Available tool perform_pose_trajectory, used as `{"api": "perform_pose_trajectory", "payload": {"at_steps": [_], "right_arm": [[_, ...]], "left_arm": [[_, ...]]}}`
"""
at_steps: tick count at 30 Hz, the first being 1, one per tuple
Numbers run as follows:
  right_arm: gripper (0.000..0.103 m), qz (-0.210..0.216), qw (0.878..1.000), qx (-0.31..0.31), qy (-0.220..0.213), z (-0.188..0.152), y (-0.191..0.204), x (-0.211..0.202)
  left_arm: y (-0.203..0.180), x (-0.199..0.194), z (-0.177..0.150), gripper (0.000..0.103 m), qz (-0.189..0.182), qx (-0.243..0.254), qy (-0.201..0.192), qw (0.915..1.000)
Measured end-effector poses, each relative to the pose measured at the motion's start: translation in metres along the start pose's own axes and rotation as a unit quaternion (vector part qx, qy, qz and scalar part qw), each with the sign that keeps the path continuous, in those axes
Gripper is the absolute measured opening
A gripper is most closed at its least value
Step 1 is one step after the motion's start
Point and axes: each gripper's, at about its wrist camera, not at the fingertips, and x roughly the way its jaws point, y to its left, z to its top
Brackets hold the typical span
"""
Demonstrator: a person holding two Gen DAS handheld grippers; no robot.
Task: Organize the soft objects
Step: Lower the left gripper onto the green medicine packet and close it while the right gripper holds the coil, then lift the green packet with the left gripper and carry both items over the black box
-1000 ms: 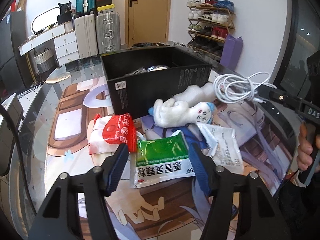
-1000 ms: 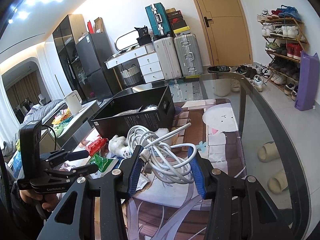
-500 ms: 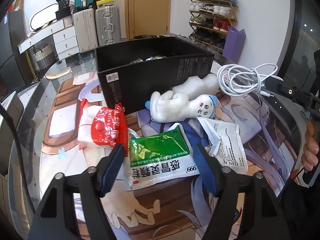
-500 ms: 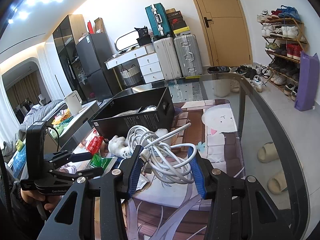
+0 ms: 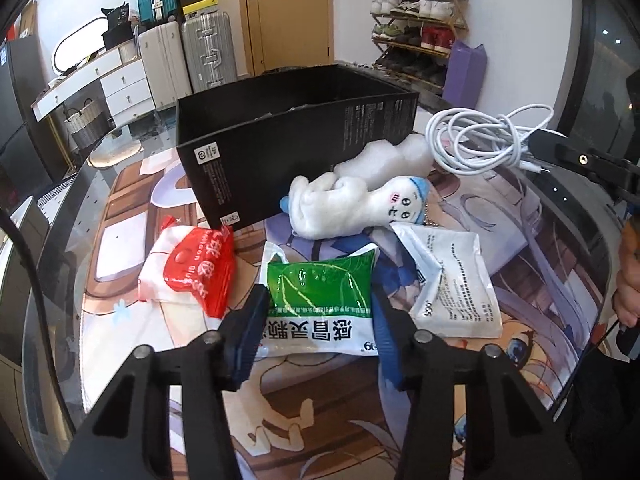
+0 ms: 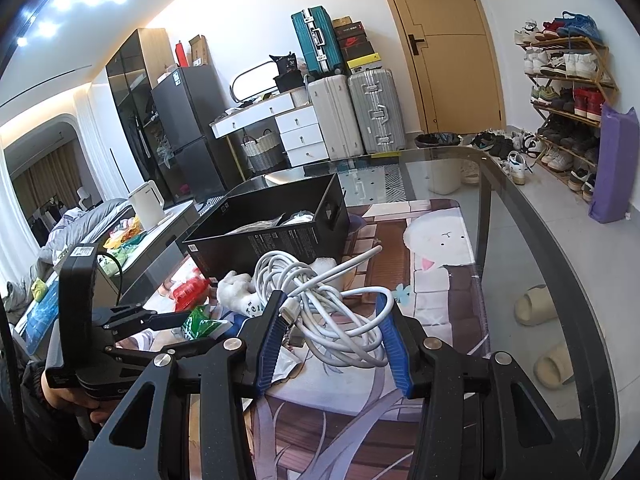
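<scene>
Since a second ago, the left gripper (image 5: pixel 316 322) has dropped closer over the green sachet (image 5: pixel 320 304), its spread fingers now flanking the packet's edges without clamping it. Just left of it lies the red-and-white pack (image 5: pixel 188 270); ahead rests the white plush (image 5: pixel 352 204) against the black box (image 5: pixel 296 140). The right gripper (image 6: pixel 330 334) stays open around the white cable bundle (image 6: pixel 328 300).

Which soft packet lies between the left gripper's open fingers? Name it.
The green-and-white medicine sachet, framed by the left gripper. The red-and-white tissue pack lies left of it, the white foil pouch right, both outside the fingers.
</scene>
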Motion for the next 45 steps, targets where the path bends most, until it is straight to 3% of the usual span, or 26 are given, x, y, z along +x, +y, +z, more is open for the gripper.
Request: {"api": "perform_pose_trajectory", "payload": {"at_steps": [13, 27, 45], "right_arm": [[0.046, 0.005, 1.000, -0.002, -0.011, 0.004, 0.003, -0.006], [0.046, -0.003, 0.999, -0.026, -0.033, 0.026, 0.030, -0.001], [0.046, -0.024, 0.998, -0.040, -0.050, 0.075, 0.057, 0.034]], "left_arm": [[0.006, -0.030, 0.001, 0.048, -0.016, -0.016, -0.049, 0.9985], [0.034, -0.052, 0.028, 0.048, 0.013, -0.054, -0.111, 0.9922], [0.057, -0.039, 0.072, 0.048, 0.041, -0.079, -0.135, 0.9869]]}}
